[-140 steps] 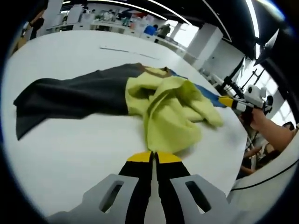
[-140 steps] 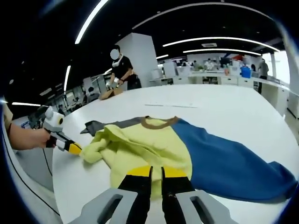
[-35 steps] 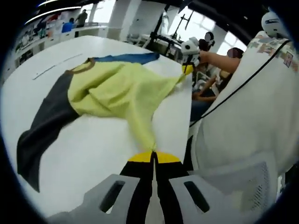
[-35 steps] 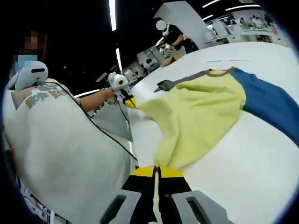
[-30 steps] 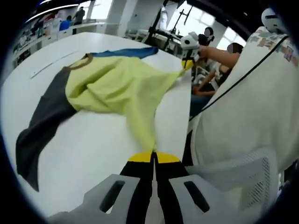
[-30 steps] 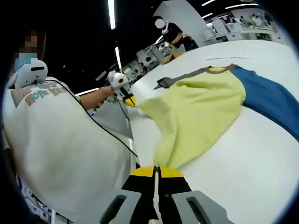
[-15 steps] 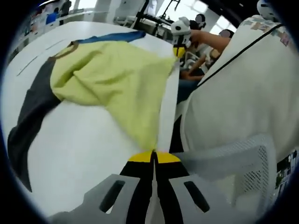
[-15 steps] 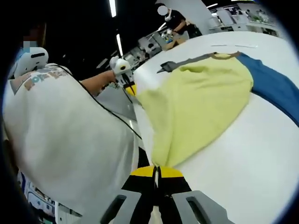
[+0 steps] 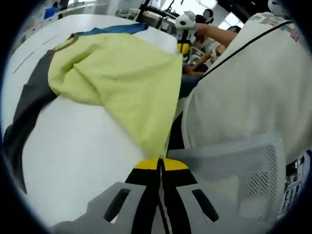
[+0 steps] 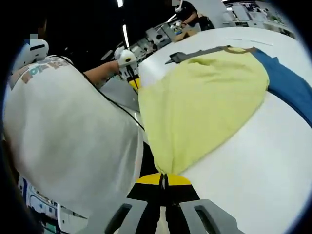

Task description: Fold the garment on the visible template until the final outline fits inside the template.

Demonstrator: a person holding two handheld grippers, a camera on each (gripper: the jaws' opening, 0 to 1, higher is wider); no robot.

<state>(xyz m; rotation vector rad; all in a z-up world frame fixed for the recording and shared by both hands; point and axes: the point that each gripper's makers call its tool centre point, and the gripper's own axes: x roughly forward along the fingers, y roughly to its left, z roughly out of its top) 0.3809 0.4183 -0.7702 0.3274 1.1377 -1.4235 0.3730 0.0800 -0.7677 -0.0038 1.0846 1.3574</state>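
Yellow garment (image 9: 122, 83) stretched off white bench (image 9: 73, 161), hem corners clamped by left tongs (image 9: 160, 163) and right tongs (image 10: 163, 178) at 6 o'clock. Folding barely begun; template unseen.

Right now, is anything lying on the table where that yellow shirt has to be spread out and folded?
Nothing visible does. Both grippers, left and right, already pinch the garment, and the white table around it looks bare.
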